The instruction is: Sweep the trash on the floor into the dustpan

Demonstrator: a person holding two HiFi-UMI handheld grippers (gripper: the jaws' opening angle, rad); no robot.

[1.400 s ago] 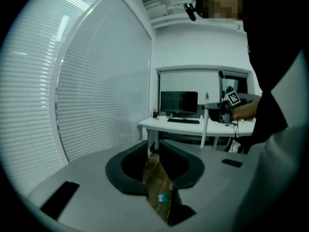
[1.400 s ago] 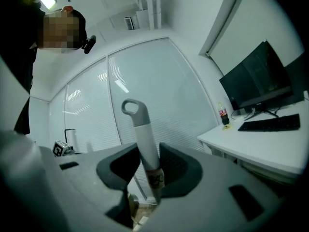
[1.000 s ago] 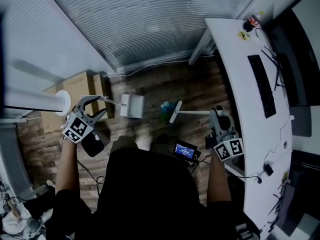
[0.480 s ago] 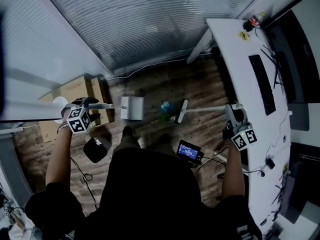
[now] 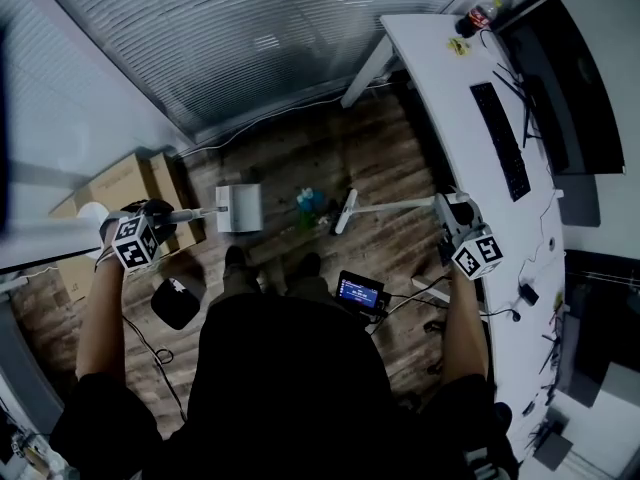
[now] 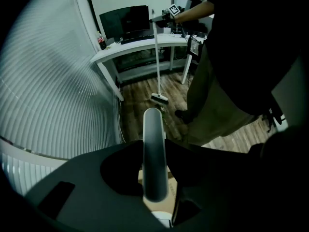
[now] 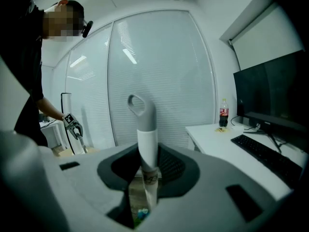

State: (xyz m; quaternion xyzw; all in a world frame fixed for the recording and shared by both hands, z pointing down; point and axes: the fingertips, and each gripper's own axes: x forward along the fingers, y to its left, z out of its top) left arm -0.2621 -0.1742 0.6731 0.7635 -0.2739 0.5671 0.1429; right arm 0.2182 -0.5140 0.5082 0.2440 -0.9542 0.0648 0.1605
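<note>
Underfoot, dark wood floor (image 5: 290,158), white desk (image 5: 435,83).

No text reads clearly. The bottle (image 7: 223,113) on the desk (image 7: 215,138) bears a red label, perhaps a cola brand. The broom handle (image 7: 147,144) carries a blurred sticker, and the small screen (image 5: 358,292) shows illegible blue writing.

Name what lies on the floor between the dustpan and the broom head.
In the head view, a small blue-green clump of trash lies between the dustpan and the broom head.
</note>
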